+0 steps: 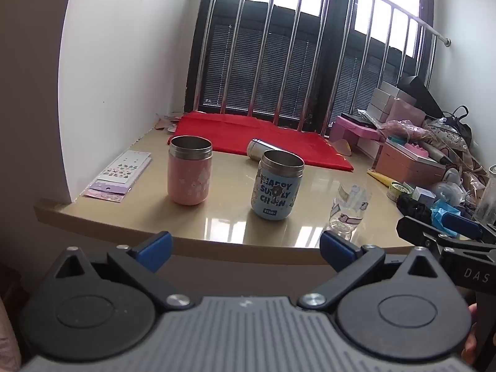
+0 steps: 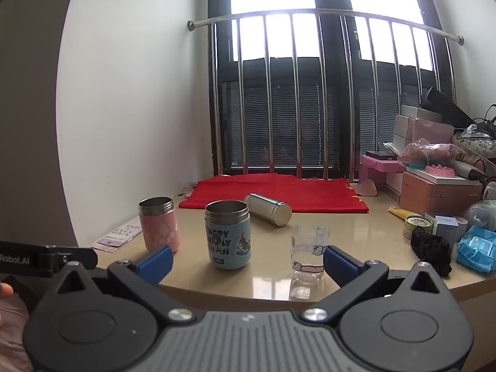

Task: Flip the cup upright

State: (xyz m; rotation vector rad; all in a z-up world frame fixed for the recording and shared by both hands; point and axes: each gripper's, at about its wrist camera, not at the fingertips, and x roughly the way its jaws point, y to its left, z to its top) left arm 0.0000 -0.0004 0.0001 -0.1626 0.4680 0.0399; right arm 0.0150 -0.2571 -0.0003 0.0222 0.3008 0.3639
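A pink cup [image 1: 189,170] [image 2: 159,223] and a blue printed cup [image 1: 276,185] [image 2: 227,235] stand upright, mouths up, on the beige table [image 1: 229,214]. A silver steel cup [image 1: 263,148] [image 2: 268,209] lies on its side behind them, by the red cloth. A clear glass with cartoon prints [image 1: 348,209] [image 2: 308,259] stands near the front edge. My left gripper [image 1: 245,246] is open and empty, short of the table edge. My right gripper [image 2: 248,263] is open and empty, before the blue cup and glass.
A red cloth [image 1: 263,138] [image 2: 276,193] lies at the back by the barred window. Sticker sheets [image 1: 119,172] lie at the left by the wall. Boxes, bags and small clutter [image 1: 427,155] [image 2: 440,192] fill the right side.
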